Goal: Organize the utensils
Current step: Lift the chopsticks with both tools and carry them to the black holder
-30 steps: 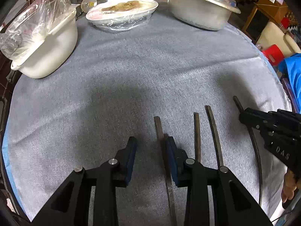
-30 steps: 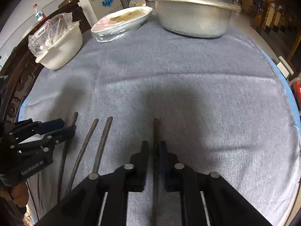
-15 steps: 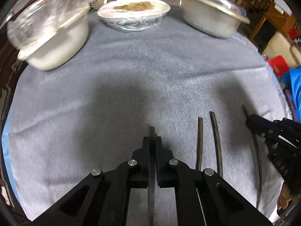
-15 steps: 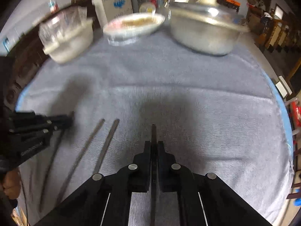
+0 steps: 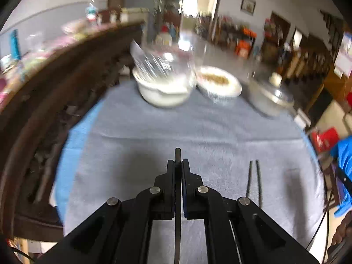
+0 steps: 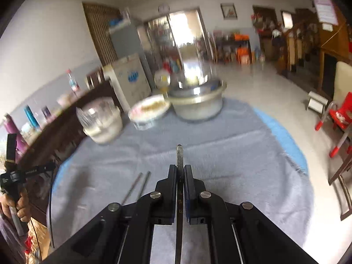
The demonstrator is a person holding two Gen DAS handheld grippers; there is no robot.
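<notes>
Left gripper: fingers pinching one dark chopstick, held above the grey cloth.
Right gripper: fingers pinching another chopstick.
Remaining pair of chopsticks: lying side by side on the cloth.

Loads of open room on the round table with the grey cloth: the whole middle and right side is bare. Only clutter is along the far edge, all relative to the big lidded metal pot: just left of it sits the shallow white dish of food, then further left the white bowl with a clear plastic bag over it. Nearer, well in front of the pot and left, two thin dark chopsticks lie side by side on the cloth.
</notes>
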